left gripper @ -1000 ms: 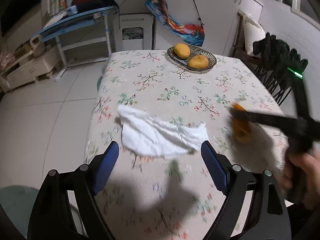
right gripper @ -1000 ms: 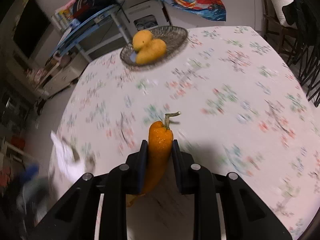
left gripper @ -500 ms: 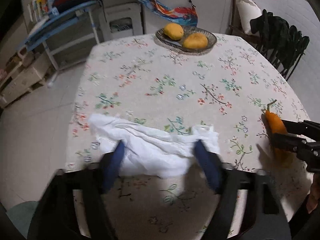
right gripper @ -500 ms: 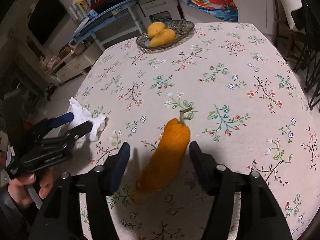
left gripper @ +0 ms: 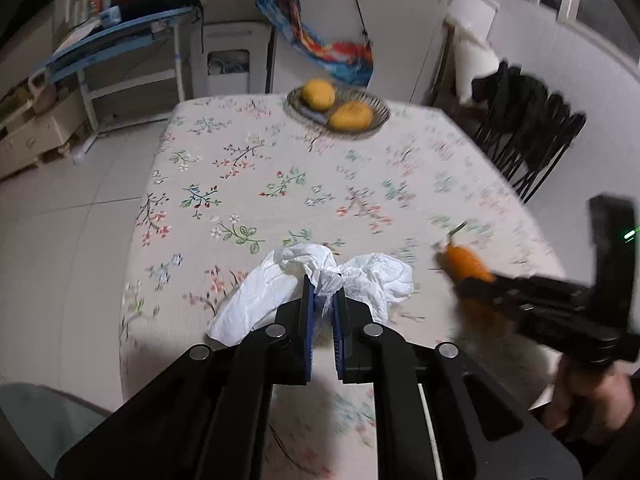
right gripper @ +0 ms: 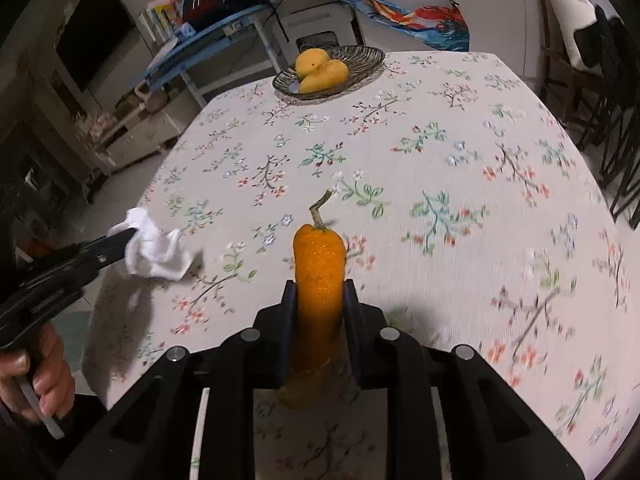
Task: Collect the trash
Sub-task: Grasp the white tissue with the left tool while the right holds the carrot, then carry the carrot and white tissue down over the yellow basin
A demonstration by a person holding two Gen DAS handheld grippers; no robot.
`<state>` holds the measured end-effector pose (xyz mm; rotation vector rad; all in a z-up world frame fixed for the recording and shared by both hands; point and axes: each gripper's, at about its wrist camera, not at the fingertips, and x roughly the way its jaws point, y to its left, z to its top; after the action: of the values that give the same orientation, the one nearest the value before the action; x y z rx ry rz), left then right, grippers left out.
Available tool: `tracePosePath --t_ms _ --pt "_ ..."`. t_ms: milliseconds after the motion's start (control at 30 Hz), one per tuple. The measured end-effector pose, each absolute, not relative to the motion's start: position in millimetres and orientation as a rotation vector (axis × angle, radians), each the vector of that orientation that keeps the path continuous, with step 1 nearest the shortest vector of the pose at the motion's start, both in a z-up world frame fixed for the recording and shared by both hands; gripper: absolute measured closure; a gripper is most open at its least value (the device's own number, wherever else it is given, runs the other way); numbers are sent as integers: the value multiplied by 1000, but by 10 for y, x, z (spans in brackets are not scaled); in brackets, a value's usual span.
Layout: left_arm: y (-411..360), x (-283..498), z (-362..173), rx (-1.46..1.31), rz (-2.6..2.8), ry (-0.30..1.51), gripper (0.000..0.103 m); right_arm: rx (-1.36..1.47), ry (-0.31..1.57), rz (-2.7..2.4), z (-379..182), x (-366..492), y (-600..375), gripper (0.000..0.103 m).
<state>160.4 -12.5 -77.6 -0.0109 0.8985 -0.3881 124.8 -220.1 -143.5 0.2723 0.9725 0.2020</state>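
A crumpled white tissue [left gripper: 372, 276] lies on the floral tablecloth [left gripper: 240, 152], near its front edge. My left gripper [left gripper: 323, 286] is shut on the tissue's bunched middle, and its loose ends spread to both sides. The right wrist view shows the same tissue [right gripper: 156, 254] hanging from that gripper [right gripper: 128, 236] at the left. An elongated orange fruit with a curled stem [right gripper: 319, 260] stands between the pads of my right gripper [right gripper: 319, 292], whose jaws are closing and press on its sides. The fruit [left gripper: 464, 262] is blurred in the left wrist view.
A wire basket [left gripper: 382, 114] with two yellow mangoes sits at the table's far end. Black chairs [left gripper: 532, 128] stand to the right of the table. A blue desk [left gripper: 120, 36] and a white cabinet [left gripper: 228, 60] line the far wall. A hand [right gripper: 36, 376] holds the left gripper's handle.
The left gripper's jaws came down over the flat tissue and shut, bunching it up. The right gripper let the orange fruit go for a moment and has shut on it again.
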Motion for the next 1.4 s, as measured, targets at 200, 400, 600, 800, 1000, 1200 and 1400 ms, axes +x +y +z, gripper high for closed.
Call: tracePosePath --t_ms 200,400,600,800,1000,1200,1400 --pt "-70 1174 -658 -67 -380 855 95 343 906 222 -1327 978 -2189 82" --pt "-92 815 -656 -50 -335 817 95 441 836 222 -1246 604 -2259 82" --pt "-134 471 -604 2 -332 767 94 494 778 234 -1165 346 -2290 82" --pt "-69 146 -604 8 -333 752 94 485 754 244 -1119 182 -2229 82" --pt "-24 -104 -582 6 -328 736 94 498 758 236 -1170 -31 -2238 82" --pt "-20 -242 -581 11 -329 729 94 503 755 235 -1186 -192 -2254 82" --pt "-14 -380 -579 17 -327 720 94 523 754 240 -1207 -298 -2265 82"
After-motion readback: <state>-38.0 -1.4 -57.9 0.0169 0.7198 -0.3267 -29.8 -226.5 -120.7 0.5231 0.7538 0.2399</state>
